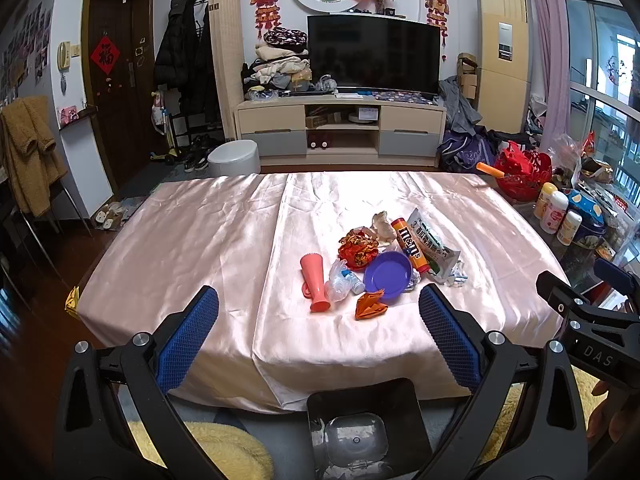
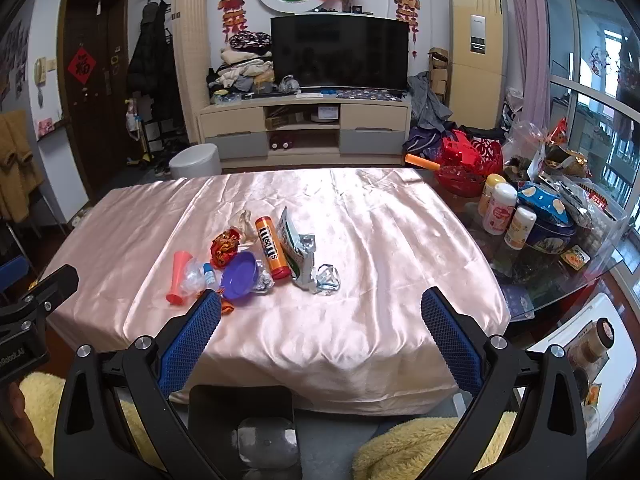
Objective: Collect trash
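Note:
A pile of trash lies on the pink satin tablecloth (image 1: 200,248): a pink plastic cup (image 1: 316,282) on its side, a crushed clear bottle (image 1: 343,280), a purple plate (image 1: 388,274), an orange M&M's tube (image 1: 410,244), a green-white snack bag (image 1: 434,246), a red-gold crumpled wrapper (image 1: 358,248) and an orange folded paper (image 1: 370,306). My left gripper (image 1: 320,304) is open and empty, held before the table's near edge. My right gripper (image 2: 320,308) is open and empty, to the right of the pile (image 2: 256,256). A black bin (image 1: 364,420) sits below, between the fingers.
Bottles (image 2: 500,216), a blue tin (image 2: 548,228) and a red basket (image 2: 468,168) crowd the glass table at the right. A TV stand (image 1: 340,128) and a grey stool (image 1: 234,158) stand beyond the table. Yellow fleece (image 2: 420,444) lies below.

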`<action>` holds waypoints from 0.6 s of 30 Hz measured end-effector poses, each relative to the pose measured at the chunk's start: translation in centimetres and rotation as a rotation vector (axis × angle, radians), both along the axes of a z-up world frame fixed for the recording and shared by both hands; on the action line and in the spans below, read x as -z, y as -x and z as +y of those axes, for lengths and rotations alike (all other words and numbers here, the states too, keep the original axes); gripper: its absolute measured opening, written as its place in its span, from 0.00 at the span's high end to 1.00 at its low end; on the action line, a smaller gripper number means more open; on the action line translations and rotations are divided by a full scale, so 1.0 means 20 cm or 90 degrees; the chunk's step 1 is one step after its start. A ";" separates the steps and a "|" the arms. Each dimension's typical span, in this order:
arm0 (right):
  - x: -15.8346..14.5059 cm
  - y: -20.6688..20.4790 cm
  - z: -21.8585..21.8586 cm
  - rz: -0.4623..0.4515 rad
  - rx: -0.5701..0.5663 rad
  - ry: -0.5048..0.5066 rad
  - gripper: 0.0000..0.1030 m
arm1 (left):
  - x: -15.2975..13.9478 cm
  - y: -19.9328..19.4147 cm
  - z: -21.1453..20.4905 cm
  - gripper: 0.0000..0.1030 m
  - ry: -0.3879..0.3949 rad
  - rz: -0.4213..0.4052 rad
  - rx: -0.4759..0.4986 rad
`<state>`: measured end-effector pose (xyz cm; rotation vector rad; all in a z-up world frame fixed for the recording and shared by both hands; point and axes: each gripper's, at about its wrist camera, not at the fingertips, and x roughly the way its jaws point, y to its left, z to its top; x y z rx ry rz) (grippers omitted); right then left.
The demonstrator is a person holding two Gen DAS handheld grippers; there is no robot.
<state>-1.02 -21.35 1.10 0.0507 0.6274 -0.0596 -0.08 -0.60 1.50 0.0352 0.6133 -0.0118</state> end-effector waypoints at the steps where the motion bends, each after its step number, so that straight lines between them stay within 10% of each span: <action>1: 0.00 0.00 0.00 0.000 0.000 0.000 0.03 | 0.01 0.00 0.00 0.08 0.000 0.000 0.000; 18: 0.03 -0.01 0.00 0.006 -0.001 -0.005 0.03 | 0.03 -0.01 0.01 0.08 0.000 0.004 0.000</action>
